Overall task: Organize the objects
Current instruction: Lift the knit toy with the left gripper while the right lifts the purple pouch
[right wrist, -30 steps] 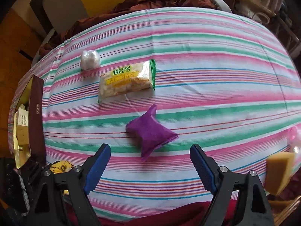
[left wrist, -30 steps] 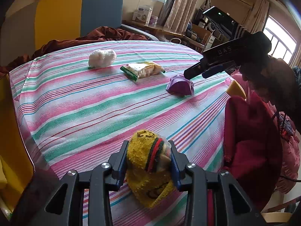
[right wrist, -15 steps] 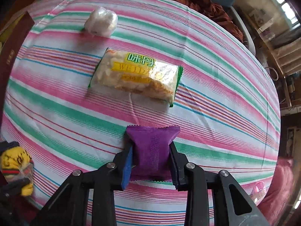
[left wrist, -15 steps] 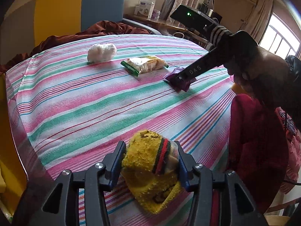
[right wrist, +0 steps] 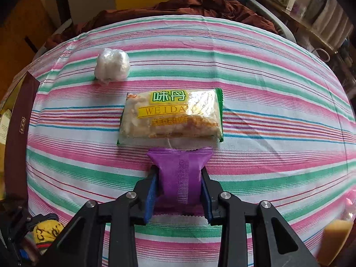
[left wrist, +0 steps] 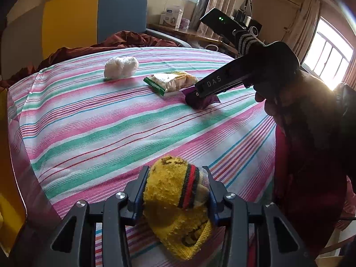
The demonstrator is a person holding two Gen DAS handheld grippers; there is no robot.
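Spread across the whole field ahead of both claws: a striped cloth (right wrist: 278, 84) in pink, green and white, draped over a round table. Directly beyond the right gripper (right wrist: 179, 184), nearly touching the far edge of its catch: a clear snack packet (right wrist: 171, 116) with green ends and a yellow label. Farther out and to that claw's left, well apart from the packet: a crumpled white bundle (right wrist: 112, 66). Clamped in the left gripper (left wrist: 176, 192), at the near edge of the cloth: a yellow knitted sock (left wrist: 173, 202) with a black, red and green band, its lower part hanging below the blue pads; jaws just eased inward around it. Pinched between the right gripper's blue pads, low on the cloth: a small purple packet (right wrist: 180, 171), sides pressed in, crimped ends sticking out in front and behind; jaws just drawn together from wide on it.
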